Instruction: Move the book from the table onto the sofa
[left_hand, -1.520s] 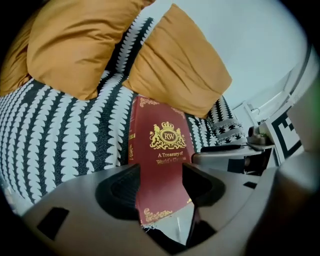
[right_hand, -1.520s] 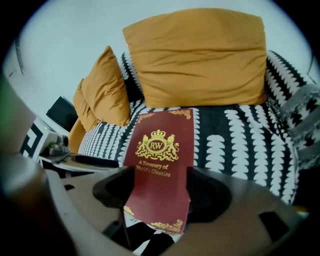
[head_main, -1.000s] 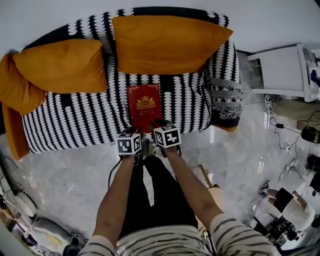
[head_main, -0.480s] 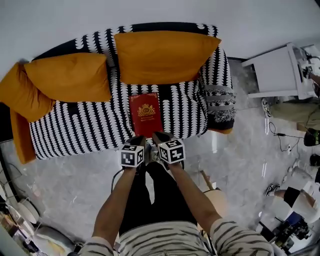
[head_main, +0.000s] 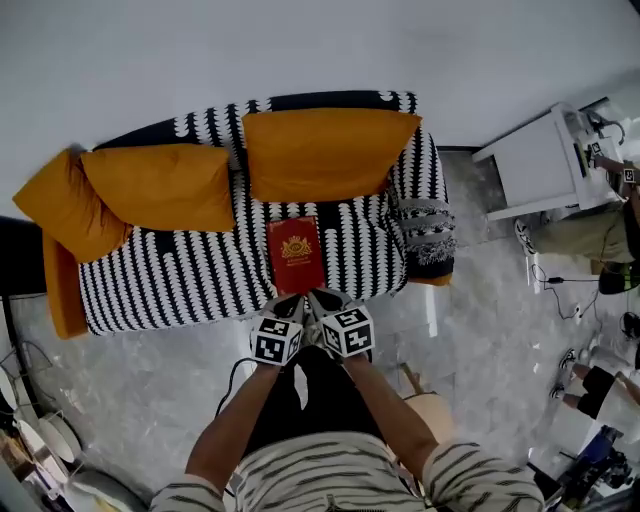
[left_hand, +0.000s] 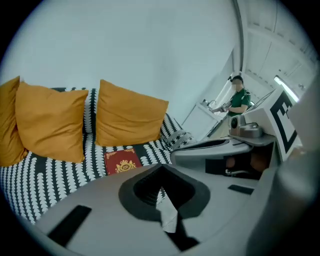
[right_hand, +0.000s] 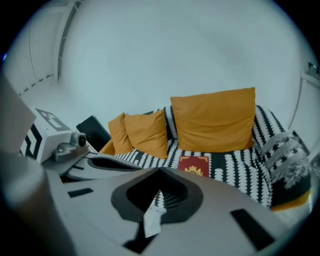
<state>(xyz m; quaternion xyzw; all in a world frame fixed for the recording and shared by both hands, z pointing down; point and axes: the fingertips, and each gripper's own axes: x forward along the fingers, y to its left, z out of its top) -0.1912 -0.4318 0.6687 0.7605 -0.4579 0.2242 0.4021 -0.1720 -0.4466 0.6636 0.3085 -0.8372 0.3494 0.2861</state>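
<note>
A red book (head_main: 295, 254) with a gold crest lies flat on the seat of the black-and-white patterned sofa (head_main: 180, 285), in front of the orange cushions. It also shows as the red book (left_hand: 121, 161) in the left gripper view and the red book (right_hand: 194, 165) in the right gripper view. My left gripper (head_main: 288, 309) and right gripper (head_main: 322, 303) hang side by side just off the sofa's front edge, clear of the book. Both are shut with nothing between their jaws.
Several orange cushions (head_main: 325, 152) lean against the sofa's back. A white table (head_main: 540, 165) stands to the right. A person in green (left_hand: 239, 98) stands far off. Cables and gear lie on the marble floor (head_main: 490, 310) at the right.
Both grippers let go of the book, shut empty and pulled back up from the sofa. The book stays on the seat. The sofa looks smaller as the view has risen.
</note>
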